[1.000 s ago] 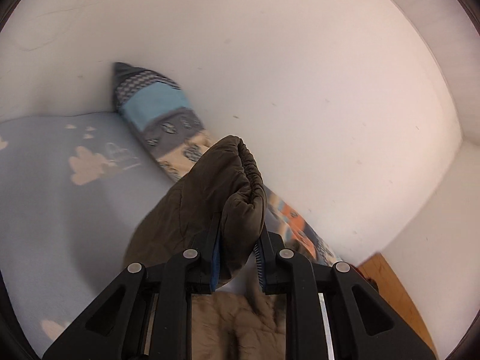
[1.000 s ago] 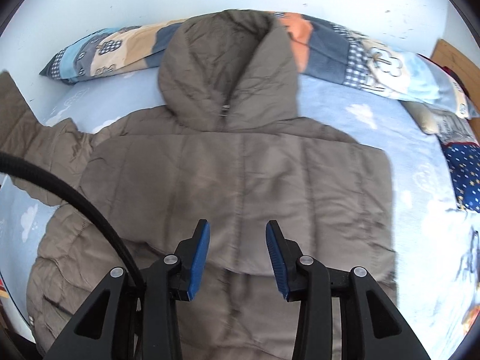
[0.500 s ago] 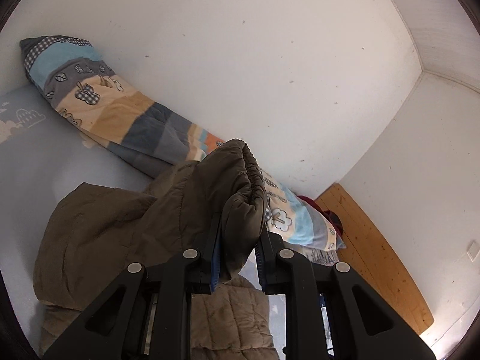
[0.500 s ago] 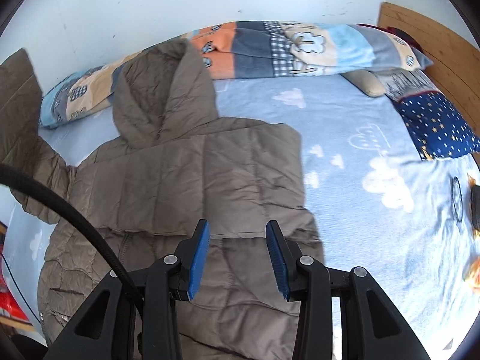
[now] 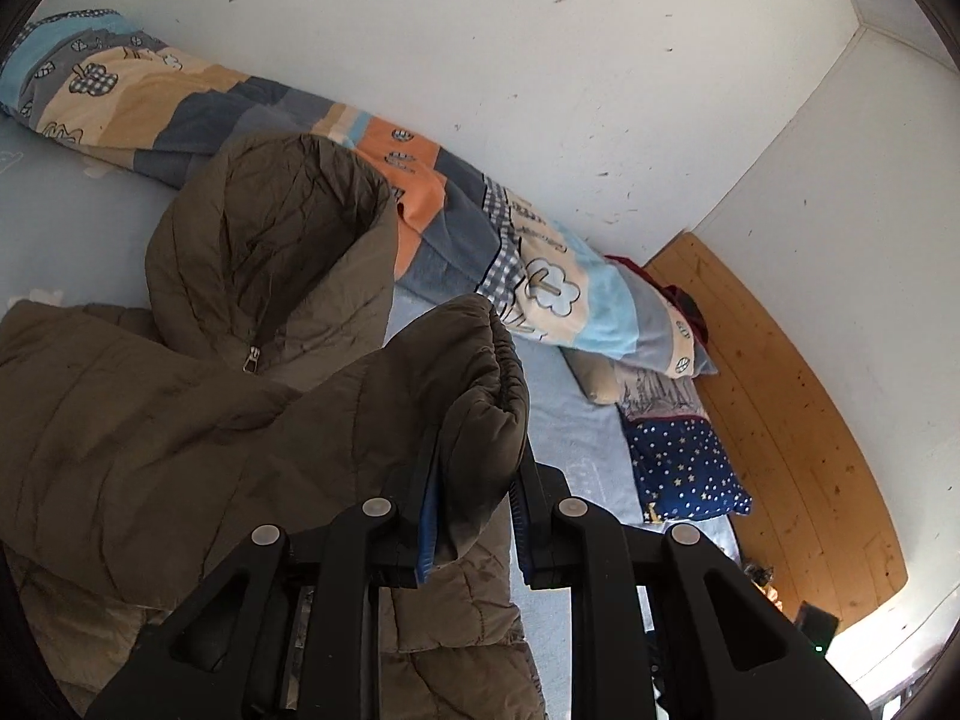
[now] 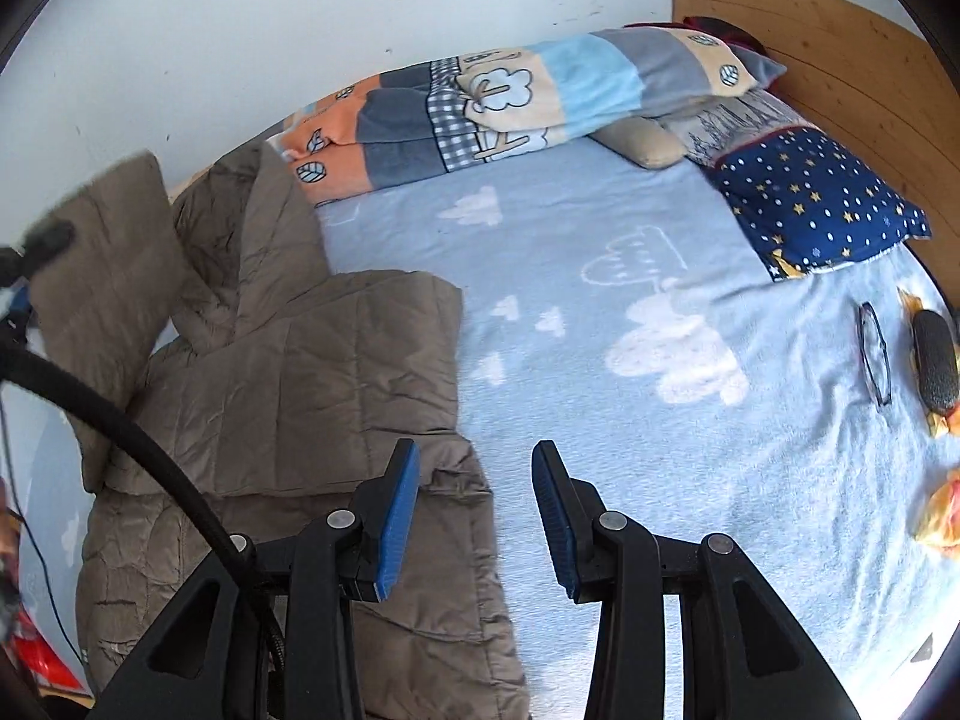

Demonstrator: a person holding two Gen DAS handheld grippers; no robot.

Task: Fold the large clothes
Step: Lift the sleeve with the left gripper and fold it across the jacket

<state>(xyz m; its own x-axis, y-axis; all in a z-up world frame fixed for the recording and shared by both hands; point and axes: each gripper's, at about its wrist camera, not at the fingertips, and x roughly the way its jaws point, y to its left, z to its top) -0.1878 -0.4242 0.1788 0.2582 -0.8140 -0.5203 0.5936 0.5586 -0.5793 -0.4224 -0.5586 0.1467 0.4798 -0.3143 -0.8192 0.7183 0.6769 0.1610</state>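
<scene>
A brown quilted hooded jacket (image 6: 288, 372) lies on the light blue bed, its right sleeve folded across the chest. My left gripper (image 5: 474, 456) is shut on the jacket's left sleeve cuff (image 5: 486, 372) and holds it raised over the jacket body (image 5: 150, 420), with the hood (image 5: 270, 240) beyond it. In the right wrist view the raised sleeve (image 6: 108, 264) shows at the far left. My right gripper (image 6: 474, 480) is open and empty, over the jacket's right edge and the blanket.
A patchwork rolled duvet (image 6: 510, 96) lies along the white wall. A star-print navy pillow (image 6: 822, 204) and wooden headboard (image 6: 840, 30) are at the right. Glasses (image 6: 876, 354) and a dark case (image 6: 933, 360) lie on the blue blanket (image 6: 600, 276). A black cable (image 6: 120, 420) crosses left.
My left gripper has carried the sleeve cuff to the right, over the jacket toward the headboard side. My right gripper has swung right, off the jacket's middle to its right edge, still open.
</scene>
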